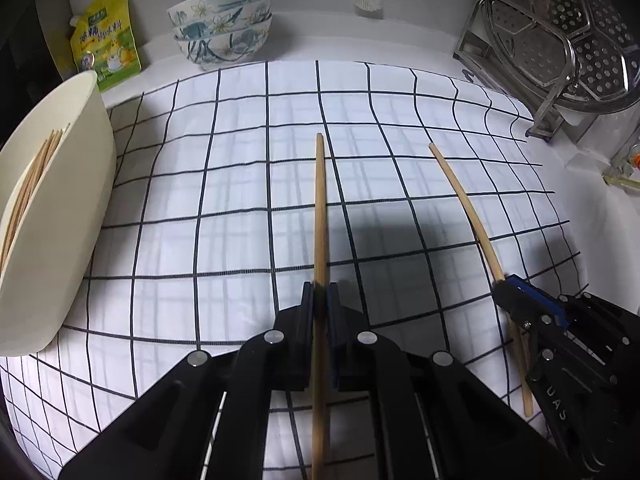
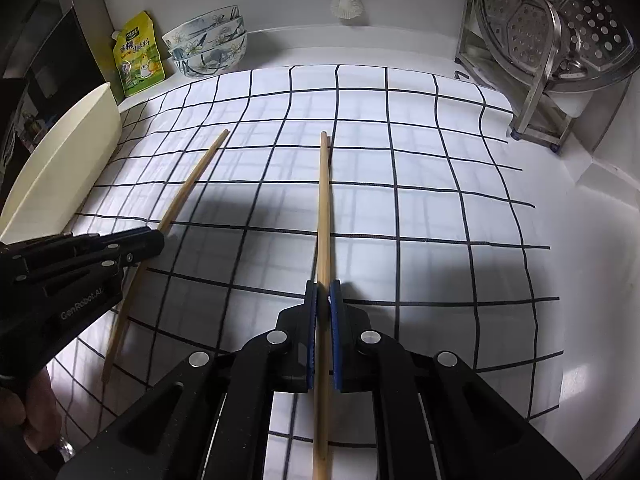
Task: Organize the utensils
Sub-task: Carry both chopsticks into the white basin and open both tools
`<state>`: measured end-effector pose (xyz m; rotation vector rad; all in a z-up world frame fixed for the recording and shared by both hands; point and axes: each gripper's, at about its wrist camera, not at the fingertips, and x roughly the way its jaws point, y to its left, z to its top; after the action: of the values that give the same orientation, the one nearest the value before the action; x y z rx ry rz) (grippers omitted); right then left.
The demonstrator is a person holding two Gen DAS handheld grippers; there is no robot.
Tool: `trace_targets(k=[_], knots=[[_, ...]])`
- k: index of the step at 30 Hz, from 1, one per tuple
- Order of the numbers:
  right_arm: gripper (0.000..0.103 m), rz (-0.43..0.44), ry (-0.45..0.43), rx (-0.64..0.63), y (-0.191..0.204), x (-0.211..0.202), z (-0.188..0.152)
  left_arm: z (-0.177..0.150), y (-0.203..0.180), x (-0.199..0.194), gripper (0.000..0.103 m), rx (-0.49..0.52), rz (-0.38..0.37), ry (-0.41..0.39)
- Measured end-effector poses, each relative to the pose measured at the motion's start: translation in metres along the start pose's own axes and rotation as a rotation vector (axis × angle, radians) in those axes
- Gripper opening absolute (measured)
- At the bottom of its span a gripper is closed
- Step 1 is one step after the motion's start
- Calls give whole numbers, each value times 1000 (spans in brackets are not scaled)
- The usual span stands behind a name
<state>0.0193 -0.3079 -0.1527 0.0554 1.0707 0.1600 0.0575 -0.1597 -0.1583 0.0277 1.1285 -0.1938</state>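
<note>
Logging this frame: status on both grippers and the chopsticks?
Left gripper shut on left chopstick. Right gripper shut on right chopstick. Cream bin left, already holding sticks. Path looks unobstructed.

Open checked cloth (image 1: 240,208) across the middle of the worktop, bare ahead of both grippers up to the back edge. Along the left edge, a tall cream tub (image 1: 60,216) with sticks (image 1: 28,184) leaning inside, its wall just beside the left gripper (image 1: 320,300). At the back left corner, a yellow pouch (image 1: 106,40) and stacked bowls (image 1: 224,28), close together. At the back right corner, a metal rack (image 2: 532,76) with a perforated steamer tray (image 2: 580,20), overhanging the cloth's corner. Between the two grippers, a narrow lane only: each clamped on a chopstick (image 1: 320,208) (image 2: 324,208) jutting forward, right gripper (image 2: 323,304) close beside the left. Bare white worktop (image 2: 592,240) along the right edge.
</note>
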Motion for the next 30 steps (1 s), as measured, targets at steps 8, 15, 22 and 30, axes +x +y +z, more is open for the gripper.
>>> trace_targets(k=[8,15,22,30], knots=[[6,42,-26,18,18,-21,14,9,18,-36,7,11,-34,-21],[6,89,-86,-27,64,-43,45,25,63,-88,7,-22,-28,-119],[6,179,-133,-118,140,-50,88,34,140,-125,7,-120,43,-203],[6,277,-136,-223,237,-34,126,36,225,-135,7,-212,130,-233]])
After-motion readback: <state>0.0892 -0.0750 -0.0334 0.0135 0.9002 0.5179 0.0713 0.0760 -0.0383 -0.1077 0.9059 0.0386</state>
